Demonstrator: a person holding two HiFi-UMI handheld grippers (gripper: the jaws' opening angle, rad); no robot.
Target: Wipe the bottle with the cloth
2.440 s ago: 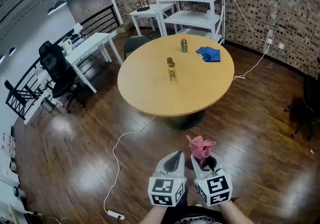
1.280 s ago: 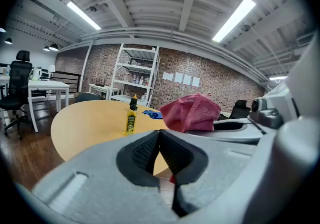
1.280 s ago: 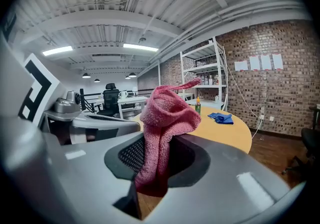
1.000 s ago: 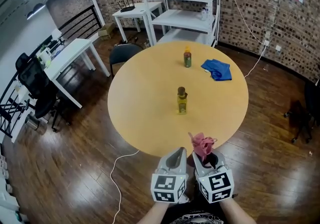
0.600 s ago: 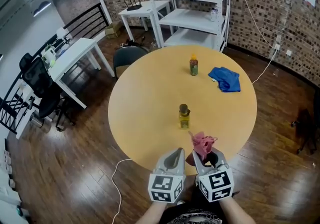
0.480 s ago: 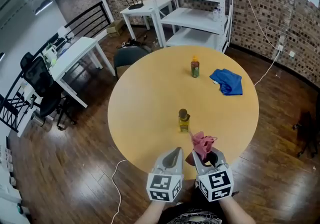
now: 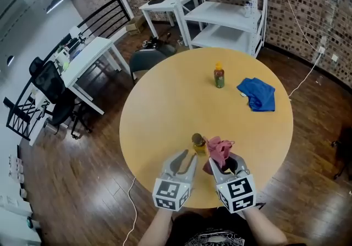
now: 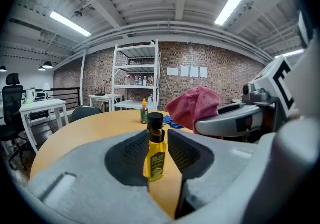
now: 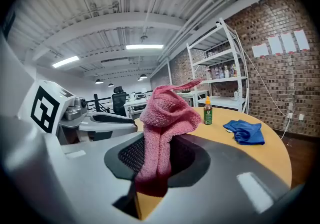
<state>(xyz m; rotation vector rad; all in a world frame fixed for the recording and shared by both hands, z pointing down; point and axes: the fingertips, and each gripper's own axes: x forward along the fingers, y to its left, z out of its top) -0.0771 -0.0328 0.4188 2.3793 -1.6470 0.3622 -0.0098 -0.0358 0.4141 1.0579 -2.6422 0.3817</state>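
Observation:
A small yellow oil bottle (image 7: 198, 143) with a dark cap stands upright near the front of the round wooden table (image 7: 165, 102). My left gripper (image 7: 187, 157) is just short of it. Its jaws have just been opening and stand apart. In the left gripper view the bottle (image 8: 155, 149) shows in the gap just ahead of the left gripper (image 8: 159, 136), touching neither pad. My right gripper (image 7: 221, 163) is shut on a pink cloth (image 7: 220, 150), right of the bottle. The pink cloth (image 9: 161, 133) stands up out of the right gripper (image 9: 160, 154).
A green bottle with an orange cap (image 7: 219, 76) and a blue cloth (image 7: 258, 94) sit at the table's far right. White shelving (image 7: 231, 3) stands behind, a dark chair (image 7: 146, 58) at the far edge, a white desk (image 7: 91, 55) at left. A cable (image 7: 133, 212) lies on the floor.
Both grippers have come forward from over the floor to over the table's near edge, so the bottle is now close. The left jaws, shut before, now stand apart.

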